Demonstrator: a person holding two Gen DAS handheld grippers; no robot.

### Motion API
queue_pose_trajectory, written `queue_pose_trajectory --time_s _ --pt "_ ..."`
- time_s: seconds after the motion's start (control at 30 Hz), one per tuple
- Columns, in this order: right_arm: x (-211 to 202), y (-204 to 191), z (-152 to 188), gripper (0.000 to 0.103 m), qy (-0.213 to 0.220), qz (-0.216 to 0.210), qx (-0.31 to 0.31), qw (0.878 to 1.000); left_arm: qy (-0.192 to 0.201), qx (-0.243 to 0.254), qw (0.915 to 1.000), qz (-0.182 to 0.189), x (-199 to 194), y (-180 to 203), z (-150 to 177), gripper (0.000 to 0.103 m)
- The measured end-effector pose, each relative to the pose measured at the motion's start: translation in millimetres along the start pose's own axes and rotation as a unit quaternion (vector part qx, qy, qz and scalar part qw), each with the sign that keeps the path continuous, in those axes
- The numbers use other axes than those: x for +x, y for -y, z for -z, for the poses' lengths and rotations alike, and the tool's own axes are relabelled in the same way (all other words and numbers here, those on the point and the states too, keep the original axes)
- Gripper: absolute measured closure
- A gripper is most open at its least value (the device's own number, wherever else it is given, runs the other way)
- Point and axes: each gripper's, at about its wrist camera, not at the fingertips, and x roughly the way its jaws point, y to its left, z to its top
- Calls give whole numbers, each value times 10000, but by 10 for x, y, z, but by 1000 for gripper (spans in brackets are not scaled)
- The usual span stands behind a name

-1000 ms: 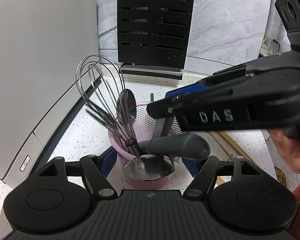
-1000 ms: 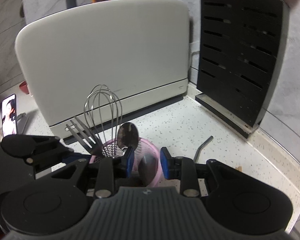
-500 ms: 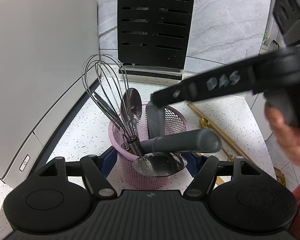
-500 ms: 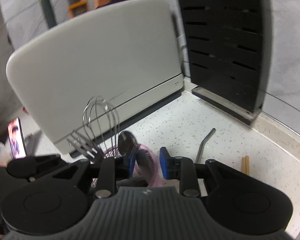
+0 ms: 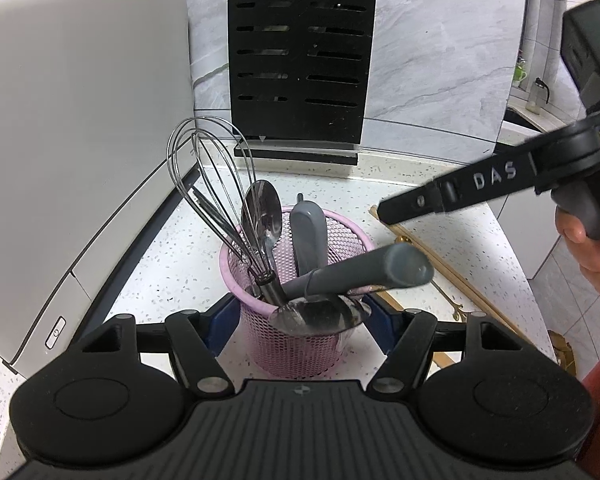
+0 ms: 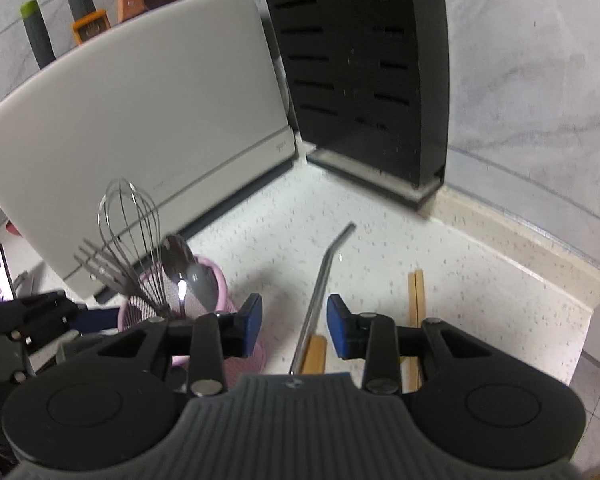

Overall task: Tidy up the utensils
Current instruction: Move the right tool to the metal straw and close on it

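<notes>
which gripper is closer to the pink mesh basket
Left. The left gripper has its open fingers on either side of the pink mesh basket. The right gripper hangs off to the side, over the metal straw.

**Pink basket between the blue pads**

A pink mesh basket [image 5: 296, 336] is seen between the blue pads [image 5: 220, 320] of the left gripper [image 5: 300, 320], whose jaws are spread wide. A whisk [image 5: 216, 196], a spoon [image 5: 262, 212] and grey handles [image 5: 356, 274] are held in it. The right gripper [image 5: 384, 214] is seen up high to the right, blurred.
</notes>
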Motion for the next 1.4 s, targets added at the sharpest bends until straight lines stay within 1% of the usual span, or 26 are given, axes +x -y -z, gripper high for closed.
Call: queue_pose_trajectory --time_s 0.13,0.23,0.3,0.33,0.47,0.57,0.6,0.7,0.77,0.93,1.0,1.03,1.1,1.17,1.27,1.4 --pt "39 5 72 68 -138 -213 44 9997 38 -10 10000 25 -58 26 45 23" --pt "50 17 103 69 -160 -587 261 9978 97 -30 9999 6 -83 65 65 22" --pt "66 9 98 80 -182 -693 348 9968 132 -59 9999 -36 -85 87 76 22" --pt "74 11 99 82 -184 -743 402 9963 142 -58 9999 -41 -83 92 77 23" --pt "123 13 98 90 -258 -905 562 9940 153 -88 9998 -65 -68 82 74 32" --pt "159 -25 123 96 -384 -1034 536 9924 170 -140 9997 -51 -77 64 78 32" --pt "159 -42 136 101 -421 -1085 507 9919 174 -143 9997 -62 -76 60 79 32" --pt "150 -95 150 103 -393 -1136 381 9920 189 -135 9996 -143 -65 63 76 32" --pt "176 -119 160 103 -478 -1229 370 9906 207 -154 9995 -202 -54 63 72 30" --pt "193 -143 166 103 -492 -1237 274 9907 231 -138 9993 -262 -33 73 68 28" --pt "174 -132 152 101 -479 -1091 233 9926 230 -113 9992 -301 -35 71 70 28" --pt "159 -140 150 100 -431 -864 119 9953 227 -122 9992 -304 -35 64 69 28" --pt "166 -168 159 92 -380 -395 -155 9984 224 -163 9992 -298 -32 55 64 28" --pt "234 -157 172 89 -456 -122 -249 9986 215 -173 9991 -307 -25 55 57 27" --pt "353 -93 151 89 -558 -2 -164 9983 207 -168 9991 -337 -12 61 46 27" --pt "476 -36 49 89 -572 134 -95 9982 205 -126 9990 -379 19 50 27 27"
